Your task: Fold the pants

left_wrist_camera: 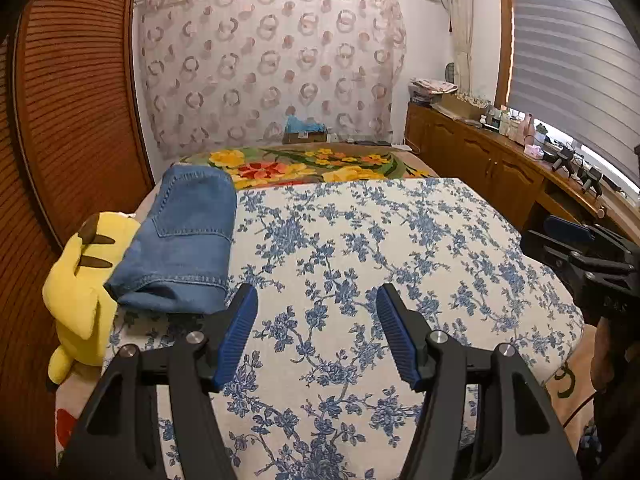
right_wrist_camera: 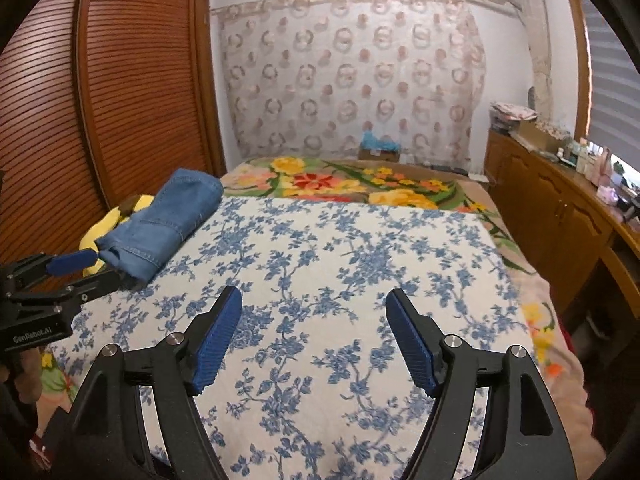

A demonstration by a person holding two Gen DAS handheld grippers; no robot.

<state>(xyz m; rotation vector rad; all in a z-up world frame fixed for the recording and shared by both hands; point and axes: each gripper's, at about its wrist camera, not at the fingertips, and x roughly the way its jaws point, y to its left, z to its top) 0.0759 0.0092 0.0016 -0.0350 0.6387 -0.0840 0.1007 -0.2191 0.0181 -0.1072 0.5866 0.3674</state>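
Left wrist view: folded pants (left_wrist_camera: 188,236) lie at bed's left edge on blue-floral sheet (left_wrist_camera: 360,248), resting against yellow plush (left_wrist_camera: 84,280). L gripper (left_wrist_camera: 316,300) spread wide, holding nothing, w/ left pad just beside pants' near hem. R gripper (right_wrist_camera: 314,304) likewise spread, empty, above sheet.

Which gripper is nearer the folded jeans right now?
Left. The left gripper is open just beside the near end of the jeans, its left finger almost at the hem. The right gripper is open over mid-bed, well to the jeans' right.
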